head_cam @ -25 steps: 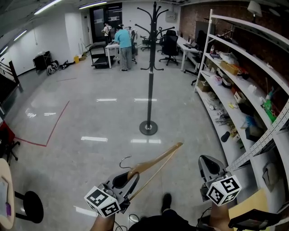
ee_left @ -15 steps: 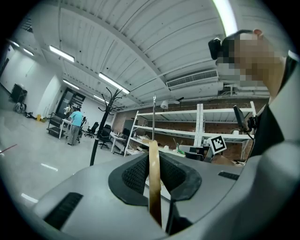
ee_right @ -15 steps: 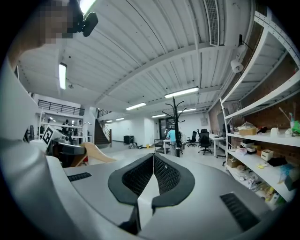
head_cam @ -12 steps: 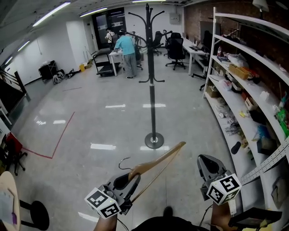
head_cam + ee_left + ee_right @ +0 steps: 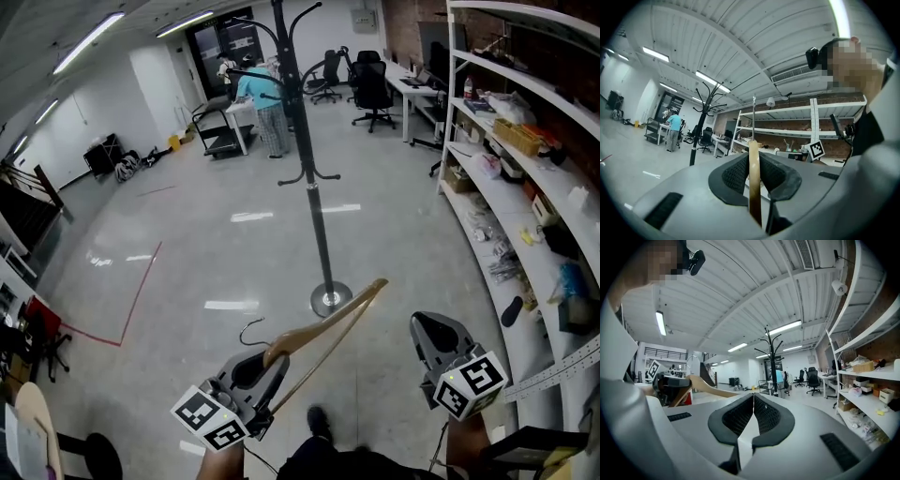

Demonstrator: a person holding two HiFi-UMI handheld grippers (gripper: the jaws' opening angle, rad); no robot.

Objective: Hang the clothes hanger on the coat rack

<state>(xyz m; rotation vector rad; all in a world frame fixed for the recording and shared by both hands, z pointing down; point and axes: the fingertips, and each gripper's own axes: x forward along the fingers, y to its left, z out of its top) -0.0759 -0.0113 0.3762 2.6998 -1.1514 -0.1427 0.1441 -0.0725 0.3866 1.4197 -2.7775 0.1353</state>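
Observation:
A wooden clothes hanger (image 5: 323, 333) with a black metal hook (image 5: 249, 330) is clamped in my left gripper (image 5: 255, 370), shut on it near the hook end; its arm points up and right. In the left gripper view the hanger (image 5: 754, 180) stands upright between the pads. The black coat rack (image 5: 307, 155) stands ahead on its round base (image 5: 331, 300), a short way beyond the hanger's tip. My right gripper (image 5: 433, 339) is shut and holds nothing; its own view shows the rack (image 5: 772, 362) far off and the hanger (image 5: 705, 386) at left.
White shelving (image 5: 525, 141) loaded with boxes and bags runs along the right wall. People stand at a table (image 5: 258, 98) far back, near a cart and office chairs (image 5: 373, 89). A red floor line (image 5: 131, 300) lies to the left. My shoe (image 5: 317, 422) shows below.
The view has advanced toward the coat rack, which now looms larger and its top runs out of frame. Both grippers keep their pose, the hanger still held.

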